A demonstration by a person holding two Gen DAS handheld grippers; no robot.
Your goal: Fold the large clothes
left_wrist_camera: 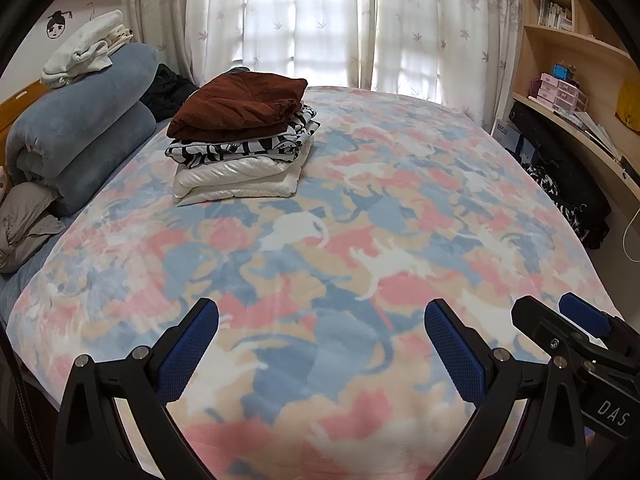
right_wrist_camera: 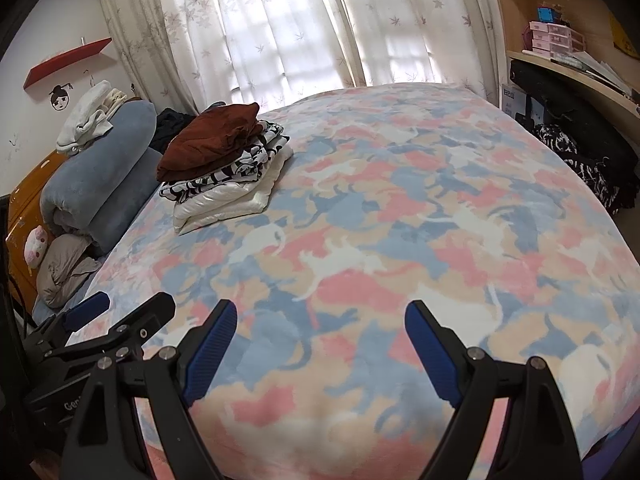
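Three folded garments are stacked beside the rolled blue quilt [left_wrist_camera: 84, 128]: a brown top [left_wrist_camera: 240, 106], a black-and-white piece [left_wrist_camera: 244, 146], a white padded one [left_wrist_camera: 236, 184]. Soft, bulky and probably slippery cloth is best pinched at hems. Left gripper [left_wrist_camera: 320, 344] and right gripper [right_wrist_camera: 320, 344] are spread wide, holding nothing.

Beyond the left gripper [left_wrist_camera: 321, 322], whose jaws stood wide apart above the bedspread [left_wrist_camera: 400, 208], a stack of folded clothes [left_wrist_camera: 240, 136] lay beside rolled blue bedding [left_wrist_camera: 88, 120].
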